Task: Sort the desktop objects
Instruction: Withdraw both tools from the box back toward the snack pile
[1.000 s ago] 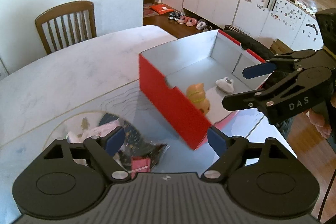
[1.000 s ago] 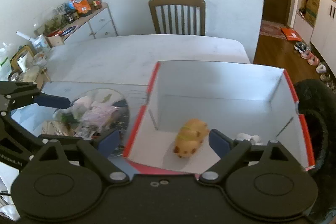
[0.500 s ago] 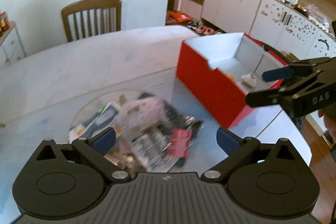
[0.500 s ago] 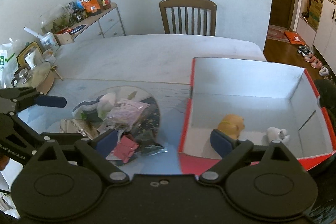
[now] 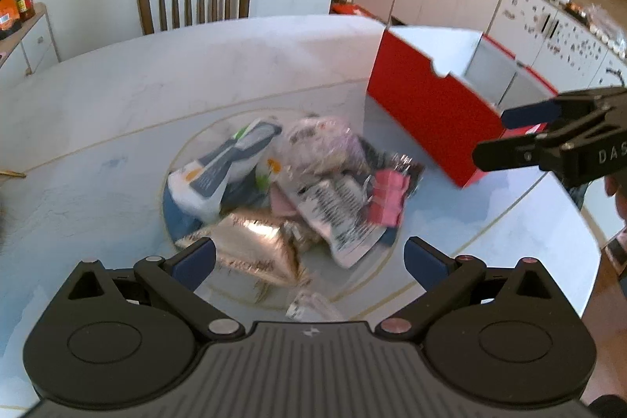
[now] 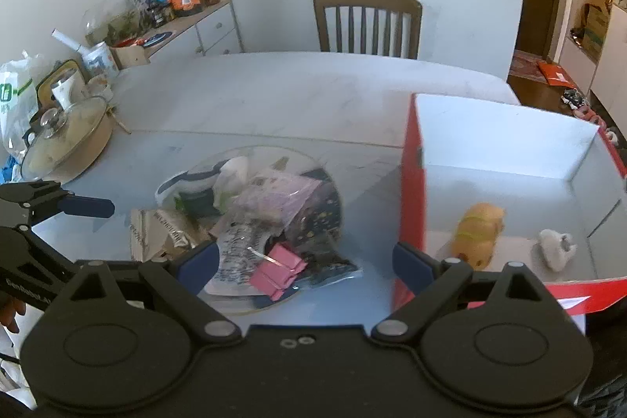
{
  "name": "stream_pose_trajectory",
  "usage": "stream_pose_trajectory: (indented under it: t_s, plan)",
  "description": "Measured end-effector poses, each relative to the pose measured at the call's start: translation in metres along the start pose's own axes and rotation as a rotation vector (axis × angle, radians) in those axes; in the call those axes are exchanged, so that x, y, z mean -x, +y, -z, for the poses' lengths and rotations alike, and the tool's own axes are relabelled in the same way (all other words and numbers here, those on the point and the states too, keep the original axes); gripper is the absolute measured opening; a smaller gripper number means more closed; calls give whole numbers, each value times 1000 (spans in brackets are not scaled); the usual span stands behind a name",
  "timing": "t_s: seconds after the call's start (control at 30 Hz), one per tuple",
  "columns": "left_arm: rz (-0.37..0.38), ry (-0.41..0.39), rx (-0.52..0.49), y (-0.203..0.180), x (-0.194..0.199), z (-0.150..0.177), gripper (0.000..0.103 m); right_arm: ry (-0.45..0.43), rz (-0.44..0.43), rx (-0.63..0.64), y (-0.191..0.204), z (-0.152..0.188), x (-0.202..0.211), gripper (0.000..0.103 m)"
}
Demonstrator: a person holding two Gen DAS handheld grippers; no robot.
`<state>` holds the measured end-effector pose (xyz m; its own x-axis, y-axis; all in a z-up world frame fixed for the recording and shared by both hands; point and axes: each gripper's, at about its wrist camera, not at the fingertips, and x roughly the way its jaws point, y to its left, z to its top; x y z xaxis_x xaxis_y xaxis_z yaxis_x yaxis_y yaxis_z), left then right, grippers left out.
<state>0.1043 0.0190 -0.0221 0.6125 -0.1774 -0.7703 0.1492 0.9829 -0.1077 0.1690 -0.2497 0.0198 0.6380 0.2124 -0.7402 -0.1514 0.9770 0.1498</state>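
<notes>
Filling most of both views, the pale marble table (image 6: 298,93) is seen running out of frame at its near edge. At its right end the red box (image 5: 427,108) is stood, its white inside cut off on the far right; from the left wrist view its floor is hidden behind the red wall. In the middle, a heap of packets (image 6: 250,218) is piled on a round glass disc, blurred enough that most labels cannot be read. Over it the left gripper (image 5: 309,257) is held with jaws spread wide, nothing between them; they have just been opening. The right gripper (image 6: 305,261) is likewise held wide and empty above the pile's near edge. A silver foil pouch (image 5: 250,245) and a pink packet (image 6: 278,271) are made out. Inside the box, a yellow toy (image 6: 478,234) and a small white object (image 6: 554,247) are seen apart.
</notes>
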Motion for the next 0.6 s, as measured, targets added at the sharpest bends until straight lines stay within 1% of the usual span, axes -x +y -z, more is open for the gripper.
stream_pose_trajectory:
  t_s: [0.2,0.33,0.43,0.6]
  plan:
    - [-35,19,-1,16,-10,6,103,32,10,2,14,8,-17,95]
    - [-60,20,-43,20,-16,5,103,47,24,7,21,14,-28,95]
    - [-60,-5,-94,20,-18,2,103,68,31,0,25,19,-38,95]
    - [-55,-11,-133,19,-29,-5,103,86,45,-20,30,23,-54,93]
